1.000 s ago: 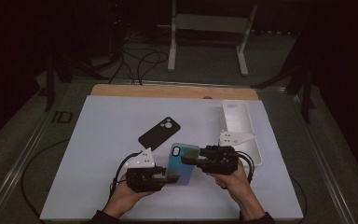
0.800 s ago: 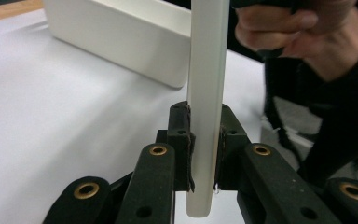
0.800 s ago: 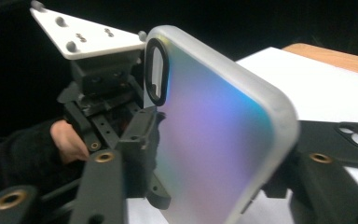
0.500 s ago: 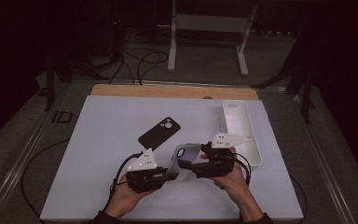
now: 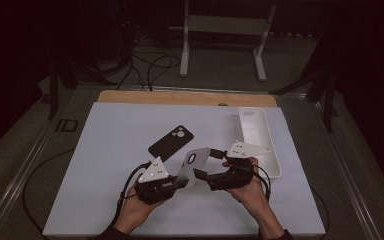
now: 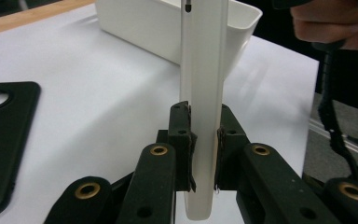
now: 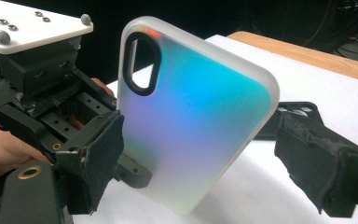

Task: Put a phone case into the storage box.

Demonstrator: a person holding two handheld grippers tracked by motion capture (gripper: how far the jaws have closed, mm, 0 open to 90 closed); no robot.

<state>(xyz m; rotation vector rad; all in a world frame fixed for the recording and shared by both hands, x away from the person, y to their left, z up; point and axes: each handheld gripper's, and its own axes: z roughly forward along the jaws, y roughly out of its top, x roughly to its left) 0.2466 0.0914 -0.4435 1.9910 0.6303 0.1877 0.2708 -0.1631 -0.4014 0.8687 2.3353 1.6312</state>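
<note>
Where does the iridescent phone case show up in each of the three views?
High view: iridescent phone case stands lower centre, between the two grippers.
Left gripper view: edge-on, upright at centre, clamped between the left gripper fingers.
Right gripper view: its broad face at centre, between the parted fingers of the right gripper, which have just been opening.
Shared landmark: the black phone case flat on the table.

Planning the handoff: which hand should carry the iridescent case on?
Left. The left gripper is clamped on the case, holding it upright, while the right gripper has just opened its jaws, pads off it.
</note>
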